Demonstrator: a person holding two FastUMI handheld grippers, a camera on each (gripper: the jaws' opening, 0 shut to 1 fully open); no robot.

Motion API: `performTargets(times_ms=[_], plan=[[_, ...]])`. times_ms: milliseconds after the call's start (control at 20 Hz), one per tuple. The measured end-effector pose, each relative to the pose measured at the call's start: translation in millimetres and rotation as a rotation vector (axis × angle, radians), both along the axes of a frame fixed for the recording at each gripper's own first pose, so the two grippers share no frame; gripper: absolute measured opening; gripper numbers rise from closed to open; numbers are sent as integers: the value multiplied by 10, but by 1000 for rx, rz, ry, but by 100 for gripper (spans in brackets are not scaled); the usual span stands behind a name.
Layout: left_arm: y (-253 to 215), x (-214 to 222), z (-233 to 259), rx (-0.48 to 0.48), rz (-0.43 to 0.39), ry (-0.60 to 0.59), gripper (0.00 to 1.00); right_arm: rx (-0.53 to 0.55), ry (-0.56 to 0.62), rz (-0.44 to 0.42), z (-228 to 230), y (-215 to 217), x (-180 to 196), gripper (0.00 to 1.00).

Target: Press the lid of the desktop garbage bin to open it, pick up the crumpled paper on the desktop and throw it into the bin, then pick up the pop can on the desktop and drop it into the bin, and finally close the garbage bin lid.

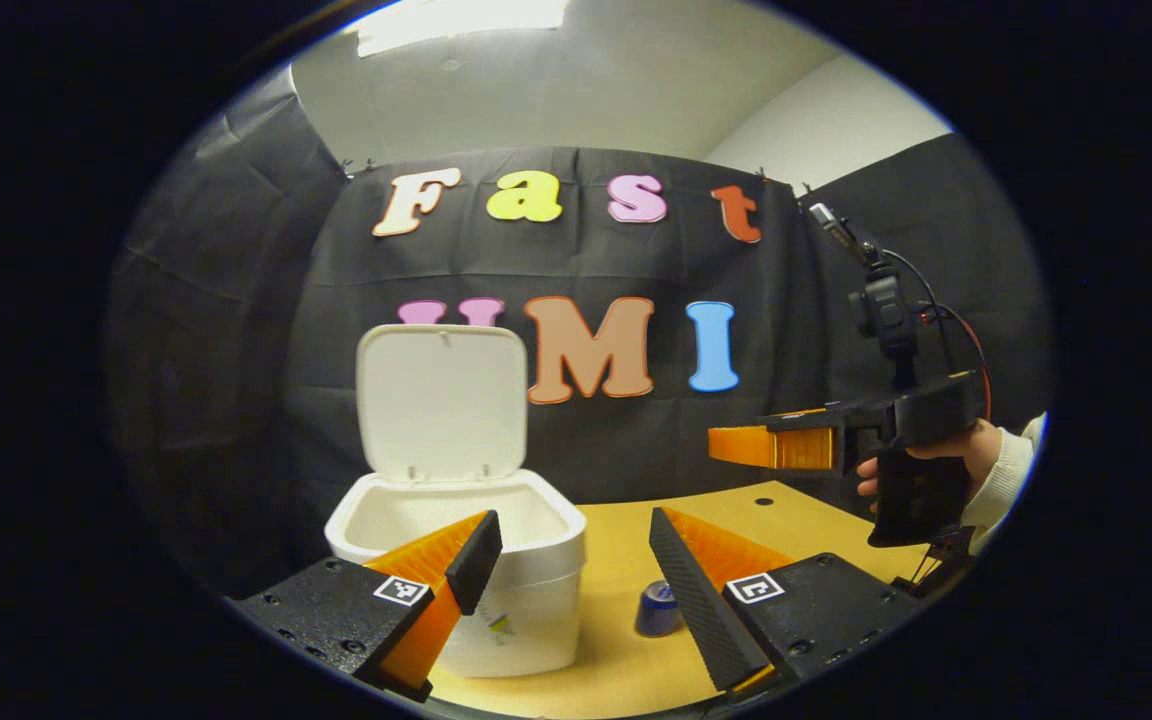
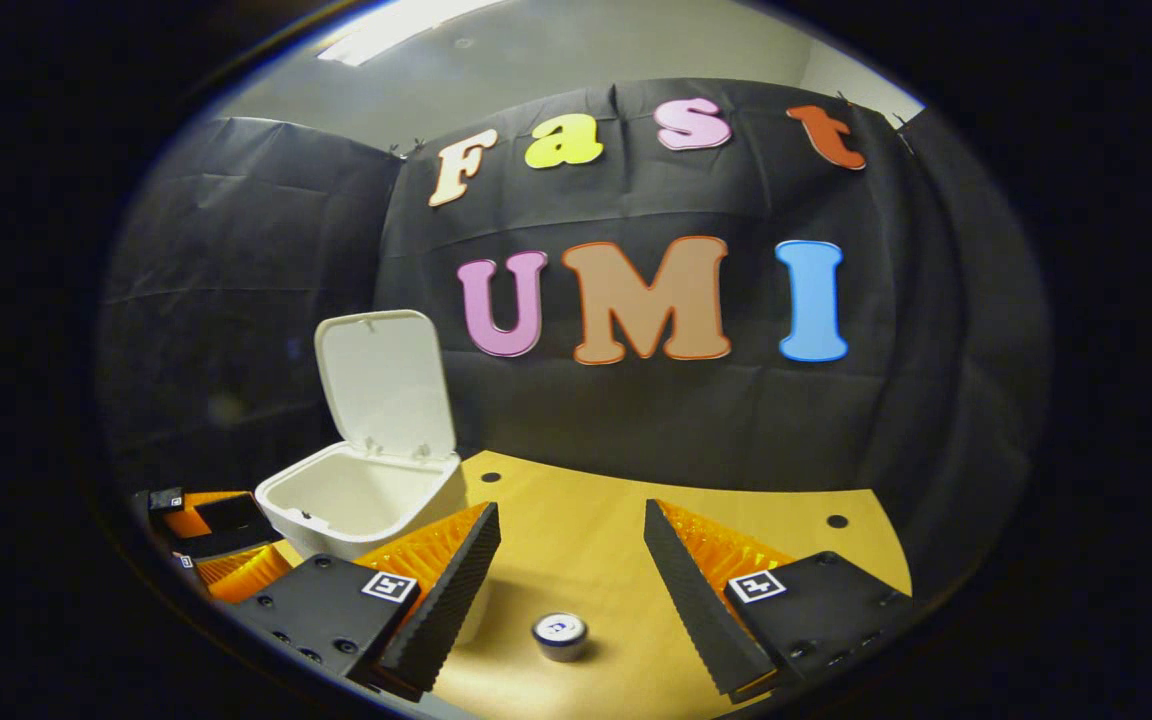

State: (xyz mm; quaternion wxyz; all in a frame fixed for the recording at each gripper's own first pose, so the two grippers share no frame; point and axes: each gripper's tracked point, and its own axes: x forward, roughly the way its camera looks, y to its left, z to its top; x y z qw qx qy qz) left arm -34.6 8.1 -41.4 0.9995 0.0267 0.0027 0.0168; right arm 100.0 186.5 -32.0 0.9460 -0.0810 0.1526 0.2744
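The white desktop bin (image 1: 496,600) stands on the wooden table with its lid (image 1: 441,400) swung up and open. A blue pop can (image 1: 658,610) stands upright on the table just right of the bin. My left gripper (image 1: 574,515) is open and empty, hovering in front of the bin and can. In the right gripper view the bin (image 2: 366,500) and its raised lid (image 2: 386,385) are at the left, and the can (image 2: 560,635) sits low between the fingers of my open, empty right gripper (image 2: 571,507). The bin's inside looks white.
A hand (image 1: 976,450) holds the right gripper (image 1: 726,445) in the air at the right, above the table (image 1: 626,560). The left gripper (image 2: 221,545) sits low beside the bin. The table (image 2: 736,510) has small holes and ends at the black cloth wall.
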Motion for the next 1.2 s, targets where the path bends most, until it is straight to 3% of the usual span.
performTargets(times_ms=[200,400,600,800,1200], plan=[[-530,389,-272,-46,-113,-6,92,3,18,-100,-21,-579,40,97],[-610,751,-844,-103,-75,72,92,-6,21,-175,-129,-1009,23,97],[-592,1006,-1482,-40,-34,172,92,-39,94,-209,-475,-1224,32,97],[-639,1167,-1983,-21,-36,260,92,-18,123,-215,-631,-1255,12,97],[-516,1288,-2576,-66,51,388,92,2,164,-229,-911,-1272,73,97]])
